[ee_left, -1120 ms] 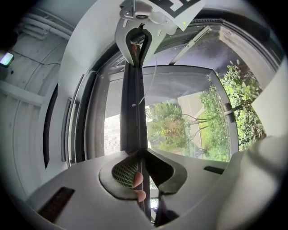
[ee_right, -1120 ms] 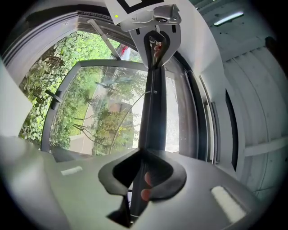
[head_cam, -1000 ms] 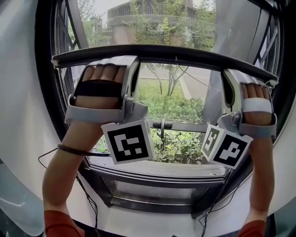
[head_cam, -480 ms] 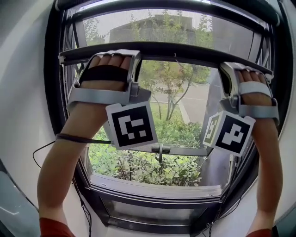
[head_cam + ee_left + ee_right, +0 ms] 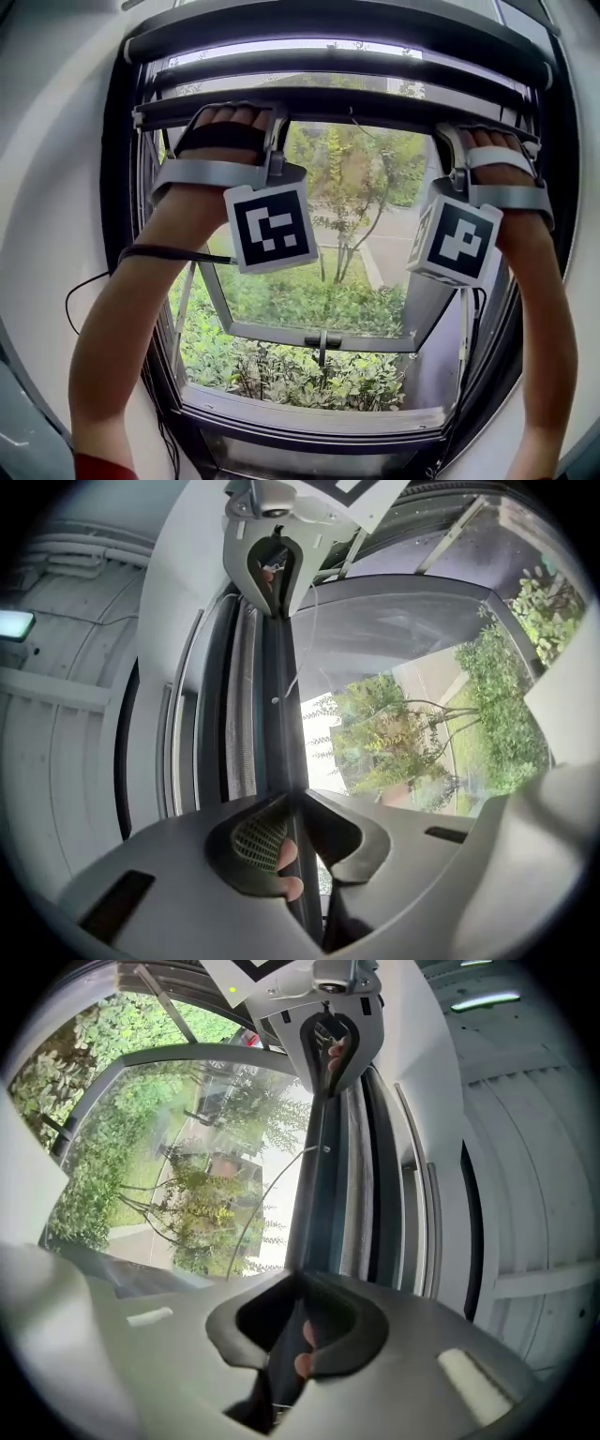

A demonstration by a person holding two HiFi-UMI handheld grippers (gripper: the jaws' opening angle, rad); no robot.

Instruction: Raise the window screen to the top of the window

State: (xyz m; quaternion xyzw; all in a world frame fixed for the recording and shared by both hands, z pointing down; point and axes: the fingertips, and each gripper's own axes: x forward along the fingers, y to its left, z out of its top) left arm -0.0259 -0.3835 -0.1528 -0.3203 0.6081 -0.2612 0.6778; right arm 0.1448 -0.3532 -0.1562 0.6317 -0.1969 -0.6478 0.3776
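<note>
The window screen's dark bottom bar point(image 5: 356, 101) lies across the window just under the top frame point(image 5: 337, 28). My left gripper point(image 5: 274, 114) is shut on the bar's left part and my right gripper point(image 5: 448, 131) on its right part. In the left gripper view the bar point(image 5: 281, 686) runs straight up from my left gripper point(image 5: 291, 799), whose jaws pinch it, to the right gripper point(image 5: 272, 536) at the far end. In the right gripper view the bar point(image 5: 314, 1194) leaves my right gripper point(image 5: 298, 1283), clamped on it, and reaches the left gripper point(image 5: 328, 1030).
An outward-opened glass sash point(image 5: 319, 337) with a handle stands below the bar, with trees and bushes outside. The sill point(image 5: 309, 422) runs along the bottom. White wall point(image 5: 56, 187) flanks the opening. A thin black cable point(image 5: 94, 281) hangs by my left forearm.
Both grippers have gone up together with the bar in them. The bar now sits close under the top frame, and more open window shows below it.
</note>
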